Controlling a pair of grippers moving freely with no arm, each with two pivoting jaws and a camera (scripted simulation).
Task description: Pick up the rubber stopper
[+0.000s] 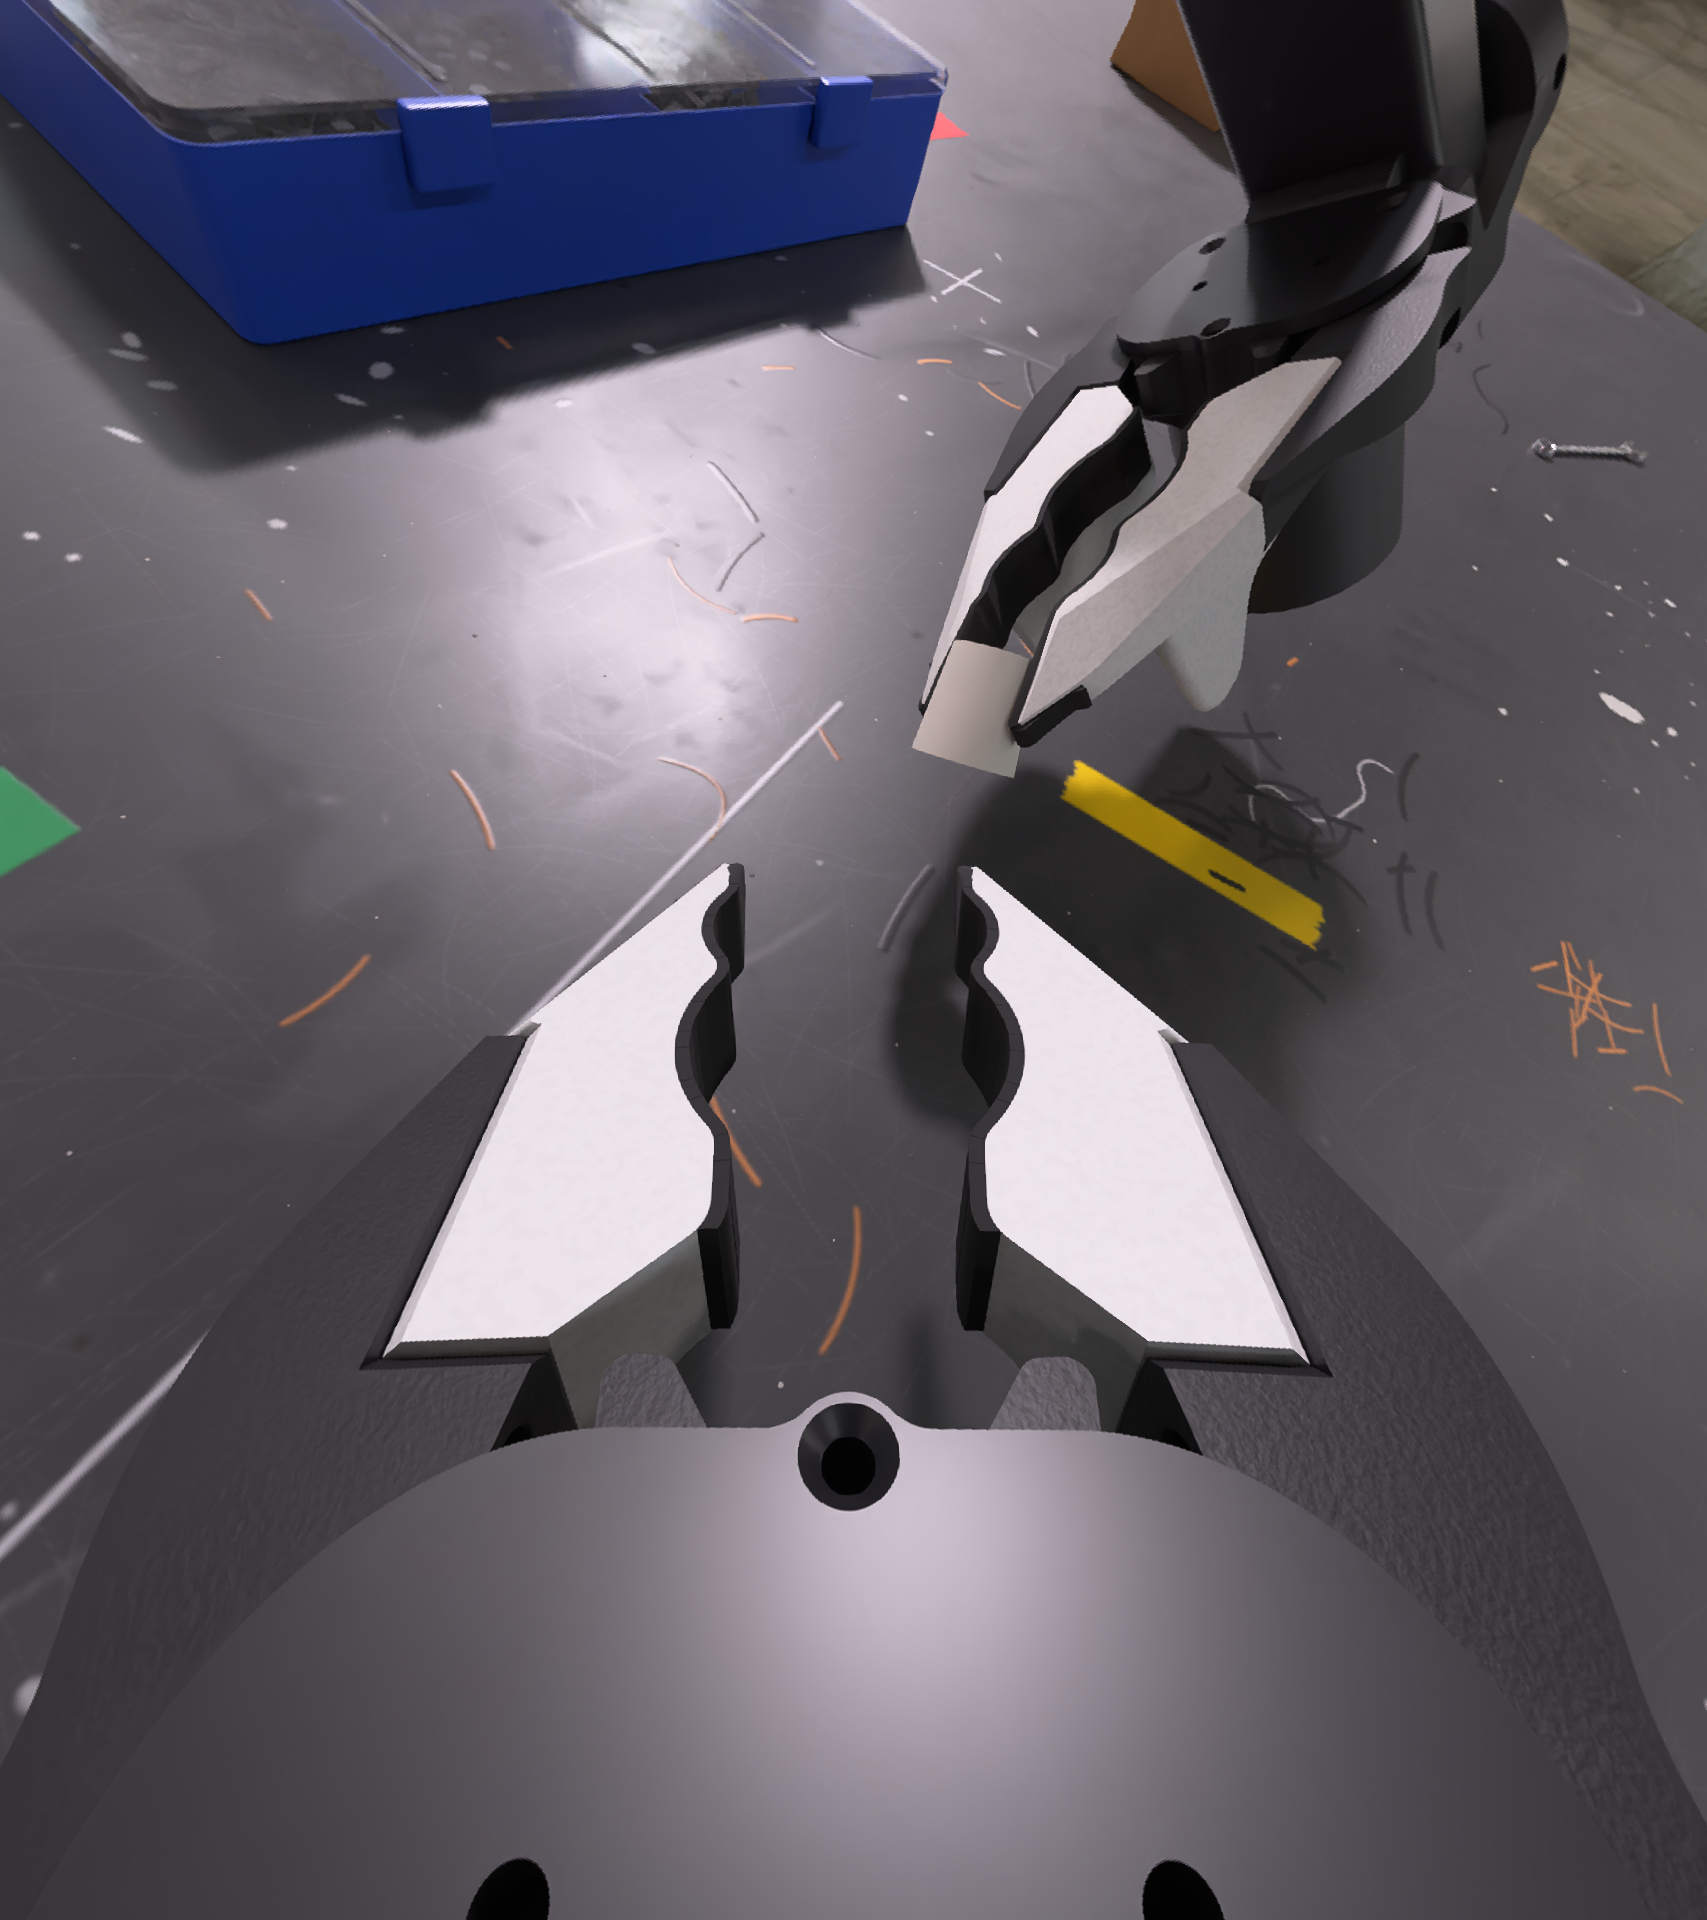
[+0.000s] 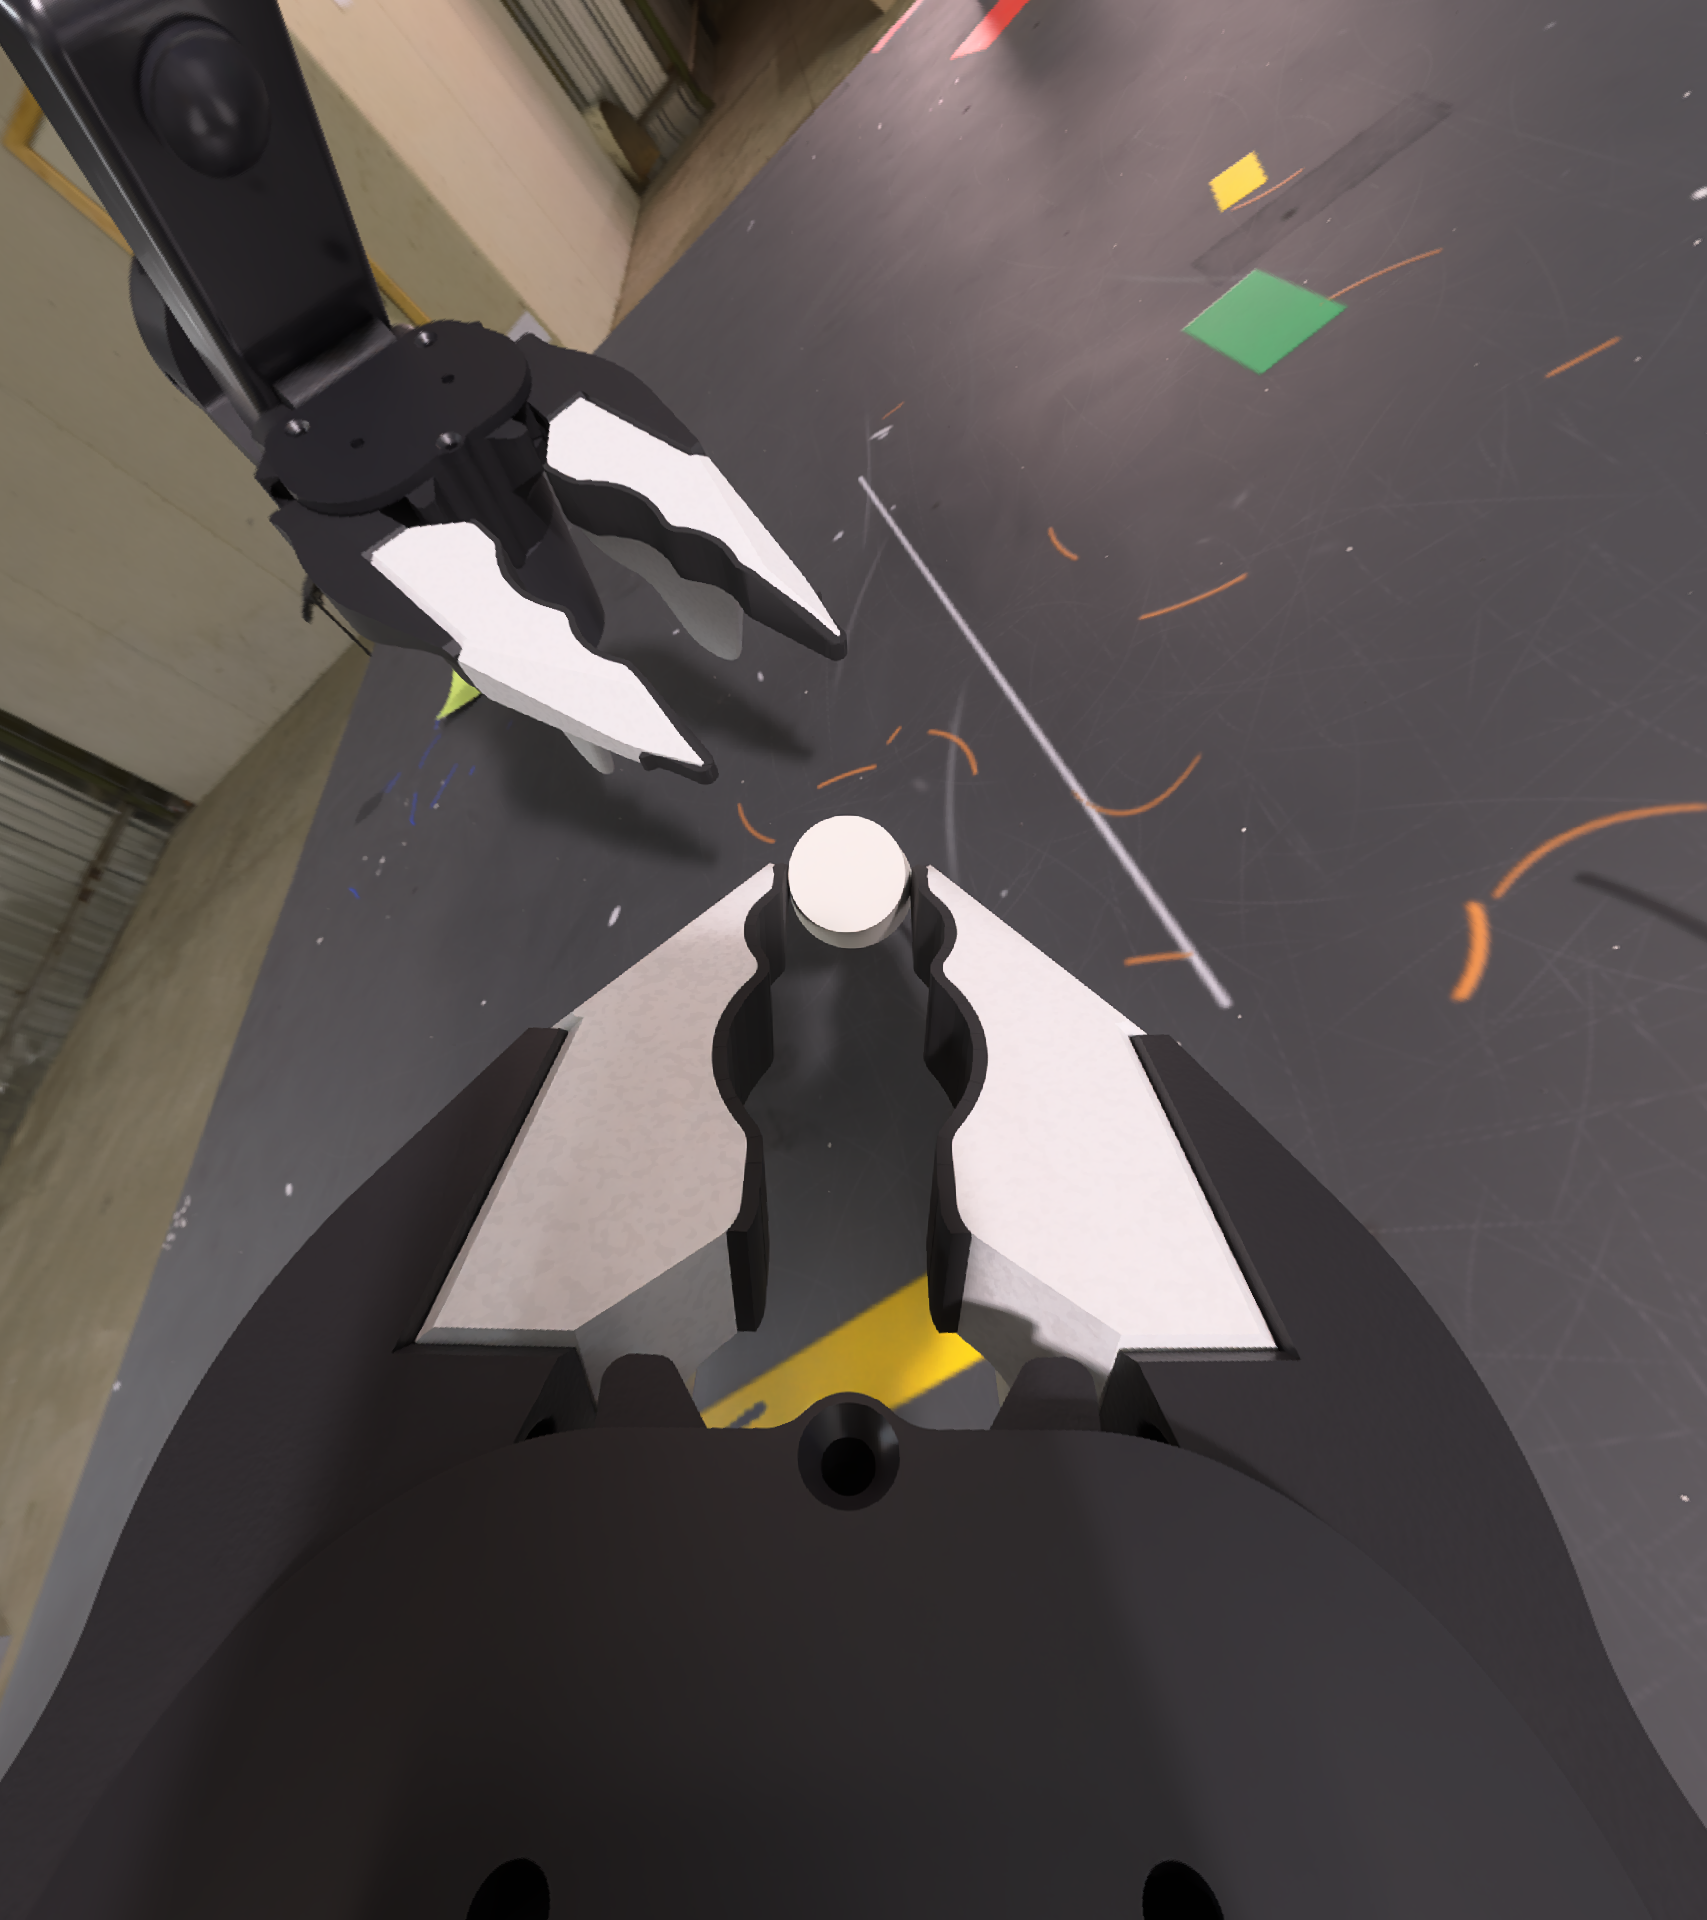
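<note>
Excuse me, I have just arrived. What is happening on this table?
The right gripper is shut on a small white cylindrical rubber stopper, pinched at its fingertips and apparently lifted just off the dark scratched table, above a strip of yellow tape. The left gripper hovers open and empty nearby. A blue plastic case with a clear lid stands farther back.

**Camera Arrangement**

Each wrist view looks forward along its own tool, angled steeply down, close above the dark bench (image 1: 516,644). The views face roughly opposite ways: each frames the other tool. Both share the yellow tape (image 1: 1192,854), the stopper (image 2: 847,875) and the white line (image 2: 1036,738).
</note>
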